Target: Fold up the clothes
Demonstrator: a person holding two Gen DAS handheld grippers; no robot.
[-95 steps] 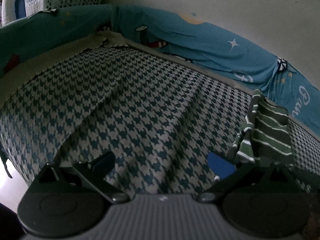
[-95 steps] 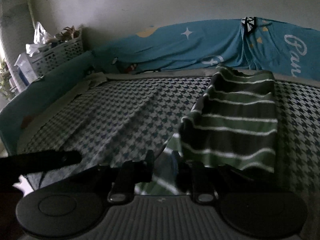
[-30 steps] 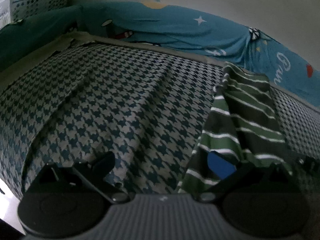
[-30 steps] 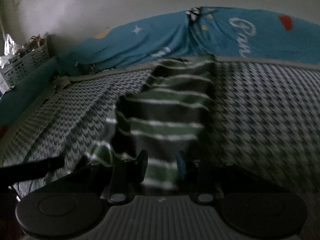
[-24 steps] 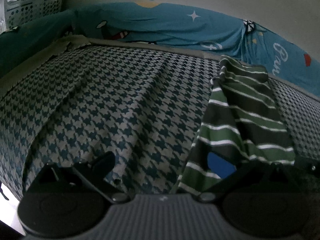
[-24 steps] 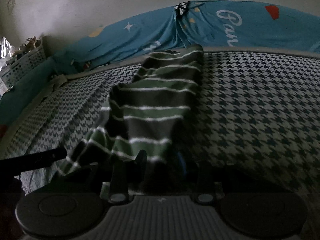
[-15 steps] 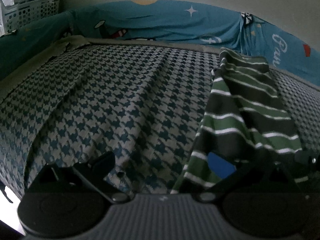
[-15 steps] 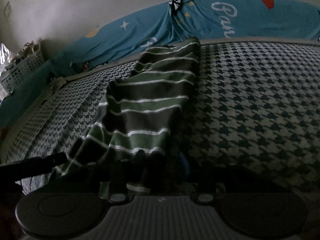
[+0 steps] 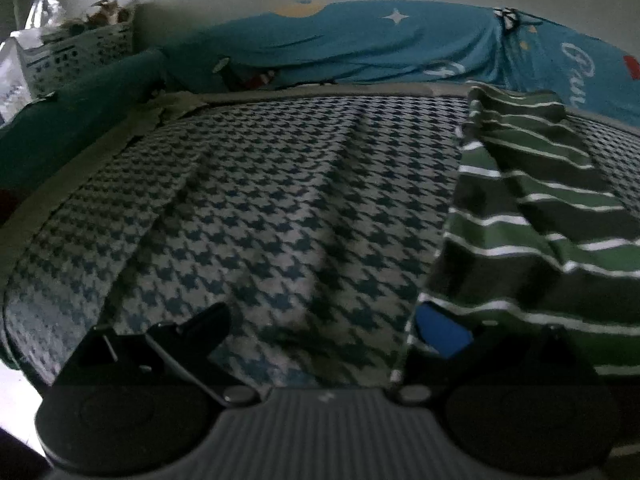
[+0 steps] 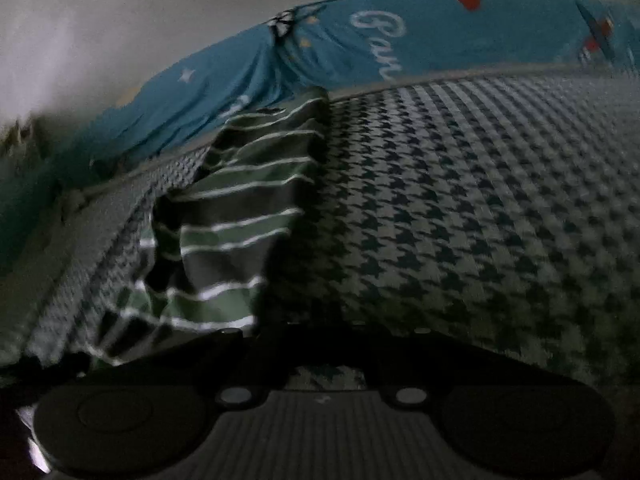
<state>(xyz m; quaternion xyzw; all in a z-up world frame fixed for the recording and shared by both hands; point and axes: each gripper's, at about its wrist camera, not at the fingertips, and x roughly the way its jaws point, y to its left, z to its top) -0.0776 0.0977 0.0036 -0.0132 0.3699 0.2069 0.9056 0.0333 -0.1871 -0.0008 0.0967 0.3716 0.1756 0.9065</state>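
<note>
A green, dark grey and white striped garment (image 9: pixel 532 208) lies folded lengthwise on the houndstooth bed cover (image 9: pixel 280 200), at the right of the left wrist view. My left gripper (image 9: pixel 324 328) is open and low over the cover; its blue-padded right finger (image 9: pixel 440 334) sits at the garment's near left edge. In the right wrist view the garment (image 10: pixel 240 216) lies to the left. My right gripper (image 10: pixel 320 344) is dark and blurred; its jaws look spread with bare cover between them, beside the garment's near right corner.
A blue printed sheet (image 9: pixel 400 48) runs along the wall behind the bed. A white perforated basket (image 9: pixel 76 56) stands at the far left. The bed's near left edge (image 9: pixel 16 344) drops to a bright floor.
My right gripper held the garment's near edge, then let go and swung right. The garment now lies flat on the cover. My left gripper drifted slightly closer to it.
</note>
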